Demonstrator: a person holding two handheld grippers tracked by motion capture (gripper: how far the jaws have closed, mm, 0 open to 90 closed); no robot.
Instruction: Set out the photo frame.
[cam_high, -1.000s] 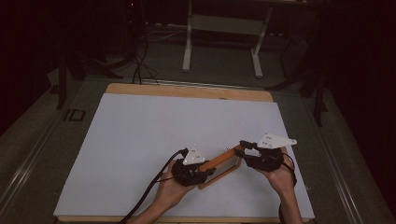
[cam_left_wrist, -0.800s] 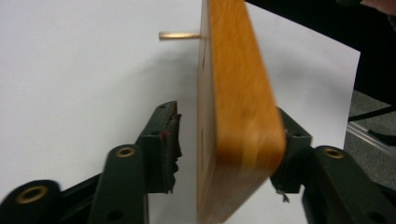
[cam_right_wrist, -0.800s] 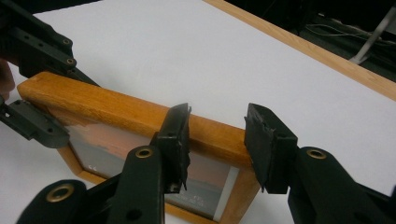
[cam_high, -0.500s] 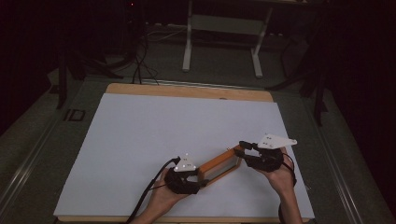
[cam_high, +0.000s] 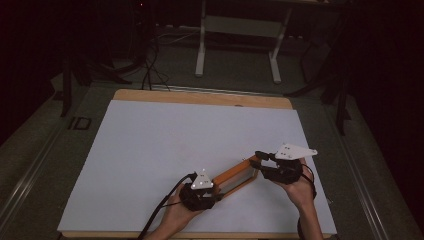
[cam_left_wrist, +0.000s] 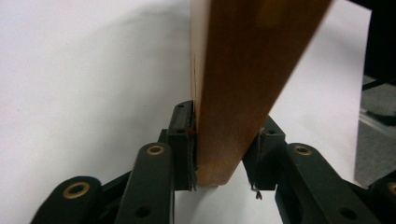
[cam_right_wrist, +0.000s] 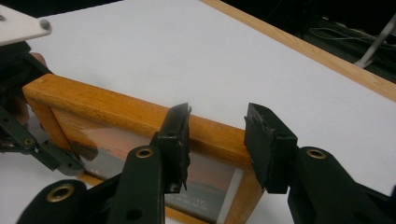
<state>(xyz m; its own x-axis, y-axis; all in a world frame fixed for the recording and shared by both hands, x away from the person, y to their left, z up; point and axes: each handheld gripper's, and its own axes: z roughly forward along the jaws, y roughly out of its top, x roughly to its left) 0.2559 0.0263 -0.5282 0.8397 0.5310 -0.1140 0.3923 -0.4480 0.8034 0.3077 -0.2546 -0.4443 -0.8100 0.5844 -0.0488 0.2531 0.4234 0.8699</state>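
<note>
- Orange-brown wooden picture frame (cam_high: 234, 175): we find it at the white-covered bench's (cam_high: 150, 150) near edge, spanning both tools.
- Left hand-held gripper (cam_left_wrist: 219, 149): clamped on one frame end.
- Right hand-held gripper (cam_right_wrist: 217, 140): jaws apart, straddling the frame's rail.

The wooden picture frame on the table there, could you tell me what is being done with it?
A person holds a wooden picture frame above the white table, a gripper at each end. The left gripper is shut on one end of the frame. The right gripper is at the other end, its jaws open astride the top rail without clamping it. The frame stands on edge.
</note>
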